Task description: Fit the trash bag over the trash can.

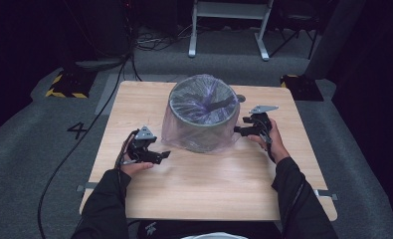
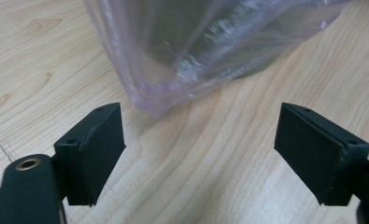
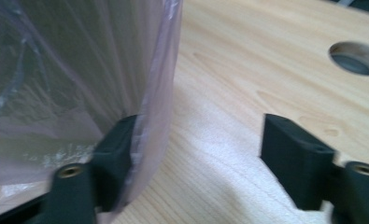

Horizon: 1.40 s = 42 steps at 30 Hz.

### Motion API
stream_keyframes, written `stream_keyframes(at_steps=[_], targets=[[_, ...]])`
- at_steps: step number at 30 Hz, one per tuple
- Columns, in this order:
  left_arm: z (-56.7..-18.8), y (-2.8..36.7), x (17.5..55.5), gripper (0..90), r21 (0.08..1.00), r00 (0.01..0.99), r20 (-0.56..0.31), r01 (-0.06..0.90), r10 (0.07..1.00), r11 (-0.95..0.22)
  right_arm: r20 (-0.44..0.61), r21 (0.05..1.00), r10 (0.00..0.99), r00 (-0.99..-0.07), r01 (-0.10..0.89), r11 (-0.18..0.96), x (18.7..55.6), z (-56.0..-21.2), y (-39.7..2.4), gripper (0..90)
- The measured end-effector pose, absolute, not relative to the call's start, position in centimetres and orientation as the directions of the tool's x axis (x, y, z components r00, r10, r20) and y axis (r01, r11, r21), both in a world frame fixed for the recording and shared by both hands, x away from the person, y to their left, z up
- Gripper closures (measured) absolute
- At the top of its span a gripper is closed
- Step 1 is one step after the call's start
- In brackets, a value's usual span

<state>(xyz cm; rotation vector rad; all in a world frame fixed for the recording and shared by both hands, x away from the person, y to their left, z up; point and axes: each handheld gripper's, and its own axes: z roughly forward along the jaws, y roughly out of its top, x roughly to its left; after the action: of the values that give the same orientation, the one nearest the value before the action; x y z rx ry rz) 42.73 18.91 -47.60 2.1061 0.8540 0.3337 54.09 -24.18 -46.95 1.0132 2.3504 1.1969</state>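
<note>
Bin [image 1: 202,117] w/ a clear purplish bag [image 1: 176,134] draped over it stands mid-tabletop [image 1: 209,184], toward the far edge. Left tool [image 1: 165,155] sits just beside the bag's lower left, jaws wide, nothing btwn them (bag hem just ahead, apart). Right tool [image 1: 237,131] at the bin's right side, jaws wide too; one jaw lies against the bag film, not pinching it.

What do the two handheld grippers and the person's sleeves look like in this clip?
Both the left gripper and the right gripper are black, each topped with a grey three-cornered plate and ending in two flat, blocky black jaws. A brass-coloured insert sits near a jaw base in each gripper view. A black cable trails from the left one. The person wears long black sleeves.
</note>
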Motion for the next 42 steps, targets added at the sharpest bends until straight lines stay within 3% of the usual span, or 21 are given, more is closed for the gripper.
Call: stream_keyframes(at_steps=[2, 6, 18, 30, 33, 42], targets=[[-47.8, 18.5, 42.3, 15.3, 0.759, 0.737, -0.023, 0.453, 0.676, -0.468, 0.045, 0.805, 0.707, -0.706, 0.445, 0.392, 53.9, -46.9, -24.5, 24.6], [-47.9, 18.3, 42.1, 16.0, 0.733, 0.752, -0.079, 0.489, 0.654, -0.474, 0.053, 0.813, 0.699, -0.713, 0.437, 0.385, 53.6, -46.7, -25.3, 21.5], [-49.9, 16.8, 39.8, 15.8, 0.679, 0.755, -0.019, 0.491, 0.656, -0.545, 0.05, 0.837, 0.673, -0.738, 0.399, 0.375, 52.2, -46.1, -26.8, 19.9], [-50.3, 16.7, 38.9, 14.5, 0.712, 0.742, -0.012, 0.477, 0.671, -0.515, 0.004, 0.829, 0.683, -0.73, 0.384, 0.406, 51.1, -46.1, -28.1, 19.1], [-50.3, 16.6, 38.9, 14.0, 0.71, 0.74, -0.012, 0.48, 0.673, -0.515, 0.02, 0.858, 0.685, -0.728, 0.365, 0.362, 50.8, -45.5, -28.2, 19.2], [-50.3, 16.6, 39.0, 13.2, 0.709, 0.74, -0.01, 0.48, 0.673, -0.517, -0.055, 0.881, 0.652, -0.756, 0.27, 0.388, 49.9, -42.1, -26.8, 18.9]])
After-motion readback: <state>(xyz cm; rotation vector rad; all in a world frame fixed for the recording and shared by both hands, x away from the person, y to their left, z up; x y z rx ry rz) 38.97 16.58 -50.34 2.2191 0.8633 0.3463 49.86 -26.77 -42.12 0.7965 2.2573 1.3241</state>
